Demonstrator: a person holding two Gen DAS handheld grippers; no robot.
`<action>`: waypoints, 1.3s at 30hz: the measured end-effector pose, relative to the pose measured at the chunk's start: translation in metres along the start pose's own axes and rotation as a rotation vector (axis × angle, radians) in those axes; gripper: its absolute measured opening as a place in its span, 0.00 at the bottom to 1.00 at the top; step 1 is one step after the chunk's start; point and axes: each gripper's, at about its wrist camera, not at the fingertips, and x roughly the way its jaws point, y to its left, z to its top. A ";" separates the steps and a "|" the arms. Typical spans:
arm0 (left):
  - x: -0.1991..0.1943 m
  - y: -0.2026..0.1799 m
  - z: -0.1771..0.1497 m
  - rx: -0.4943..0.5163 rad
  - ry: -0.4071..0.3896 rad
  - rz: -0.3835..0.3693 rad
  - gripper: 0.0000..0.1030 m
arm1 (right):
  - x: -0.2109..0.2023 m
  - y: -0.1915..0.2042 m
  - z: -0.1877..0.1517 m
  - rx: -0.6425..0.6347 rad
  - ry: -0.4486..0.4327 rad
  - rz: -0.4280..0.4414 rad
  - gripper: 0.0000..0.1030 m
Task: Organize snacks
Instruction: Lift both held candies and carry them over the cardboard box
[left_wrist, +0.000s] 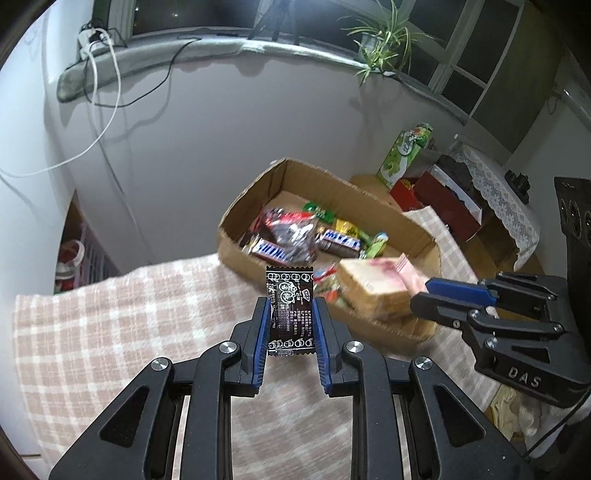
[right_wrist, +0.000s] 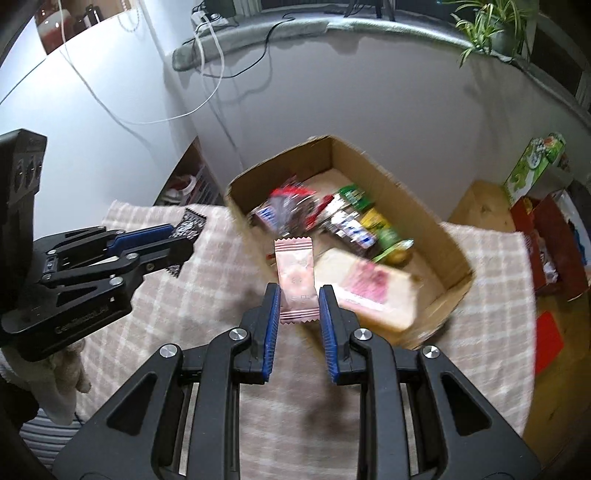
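Your left gripper (left_wrist: 290, 314) has its jaws closed on a black sachet (left_wrist: 290, 308) with white print, held upright above the checked cloth (left_wrist: 110, 317) on the counter. Your right gripper (right_wrist: 298, 304) clamps a pink sachet (right_wrist: 296, 280), also upright, just short of the cardboard box (right_wrist: 388, 177). The box holds assorted wrapped bars and packets, blurred in the right view. Both grippers point toward the box, side by side, apart.
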 end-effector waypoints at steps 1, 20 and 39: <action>0.001 -0.003 0.003 0.004 -0.003 0.000 0.20 | 0.000 -0.007 0.004 0.001 -0.004 -0.008 0.22; 0.042 -0.046 0.050 0.029 -0.013 -0.019 0.20 | 0.037 -0.061 0.035 -0.010 0.042 -0.036 0.22; 0.085 -0.041 0.067 0.004 0.055 0.017 0.22 | 0.073 -0.072 0.046 0.000 0.095 -0.030 0.22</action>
